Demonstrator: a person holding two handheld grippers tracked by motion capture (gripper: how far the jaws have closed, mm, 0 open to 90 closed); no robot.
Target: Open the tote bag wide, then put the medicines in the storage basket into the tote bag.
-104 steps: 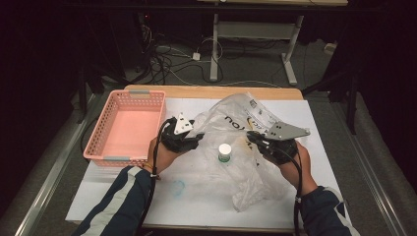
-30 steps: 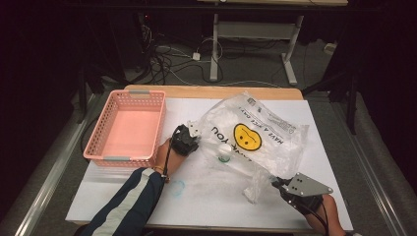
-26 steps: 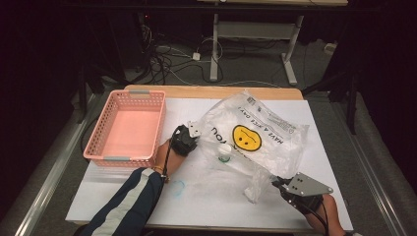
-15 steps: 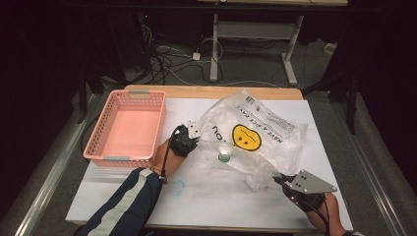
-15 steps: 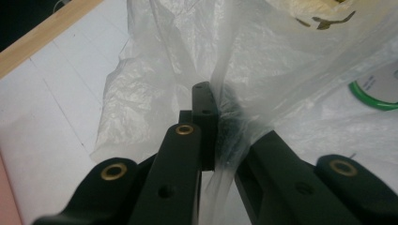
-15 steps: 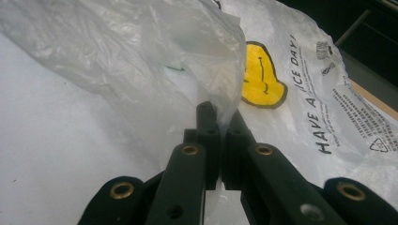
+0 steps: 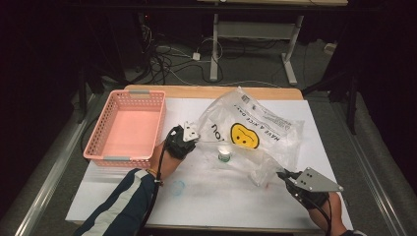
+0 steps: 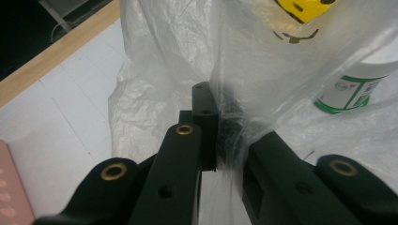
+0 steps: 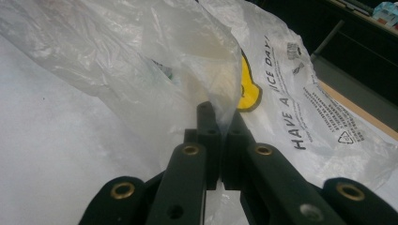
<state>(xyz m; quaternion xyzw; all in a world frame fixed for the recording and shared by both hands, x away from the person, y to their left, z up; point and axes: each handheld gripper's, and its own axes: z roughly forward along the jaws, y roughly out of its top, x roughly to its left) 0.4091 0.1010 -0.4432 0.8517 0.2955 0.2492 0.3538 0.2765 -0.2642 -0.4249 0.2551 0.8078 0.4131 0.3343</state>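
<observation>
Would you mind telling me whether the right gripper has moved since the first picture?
Yes. The right gripper has come back from mid-table to the near right edge of the white mat, farther from the pink basket, clamped on the plastic bag.

Thin plastic, wrinkled and shiny

The clear bag (image 7: 255, 135) is glossy, crinkled film; the pink basket (image 7: 129, 129) is matt plastic mesh; the far table edge (image 7: 211, 92) is wood.

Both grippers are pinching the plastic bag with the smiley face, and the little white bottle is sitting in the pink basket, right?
Not quite. The little white bottle isn't in the pink basket; the high view shows it standing on the table under the plastic bag. The rest holds: the left gripper and the right gripper each pinch the bag.
</observation>
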